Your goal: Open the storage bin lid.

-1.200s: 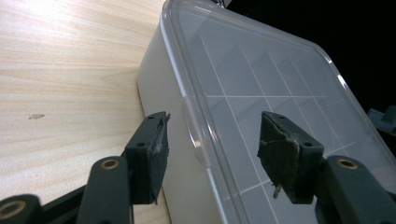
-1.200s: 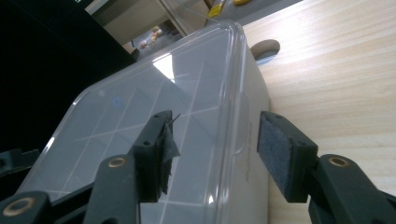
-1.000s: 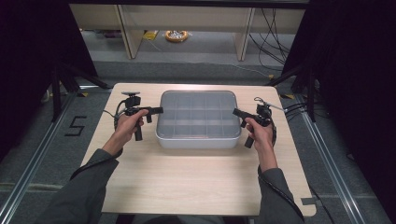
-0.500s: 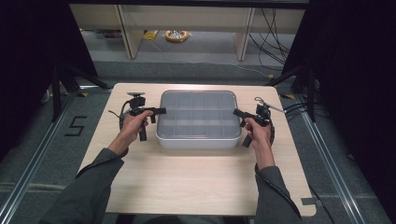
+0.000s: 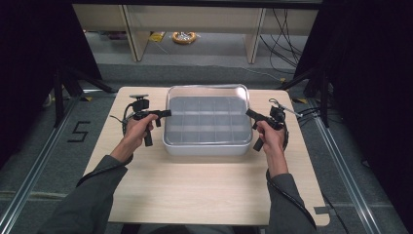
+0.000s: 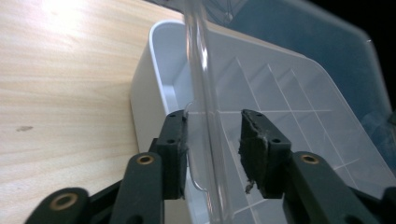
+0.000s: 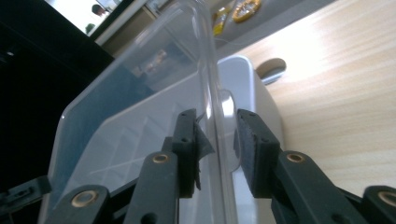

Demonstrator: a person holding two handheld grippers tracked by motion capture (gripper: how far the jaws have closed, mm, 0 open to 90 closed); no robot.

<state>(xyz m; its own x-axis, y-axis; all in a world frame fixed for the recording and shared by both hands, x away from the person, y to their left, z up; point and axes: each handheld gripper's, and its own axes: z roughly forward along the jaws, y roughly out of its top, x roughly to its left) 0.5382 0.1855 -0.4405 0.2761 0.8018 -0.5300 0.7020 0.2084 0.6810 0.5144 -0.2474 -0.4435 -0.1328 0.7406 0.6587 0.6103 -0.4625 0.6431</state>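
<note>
A white divided box (image 5: 206, 141) sits in the middle of the wooden surface (image 5: 195, 195), slightly toward its far edge, with a clear lid (image 5: 207, 105) over its grid of compartments. The left hand-held gripper (image 5: 165, 113) reaches in from the box's left side; in the left gripper view its jaws stand apart on either side of the lid's clear rim (image 6: 205, 116), the left pad touching the rim's small tab and the right pad off it. The right hand-held gripper (image 5: 249, 113) comes in from the box's right side, its jaws likewise apart and straddling the lid's edge (image 7: 212, 102), not closed on it.
</note>
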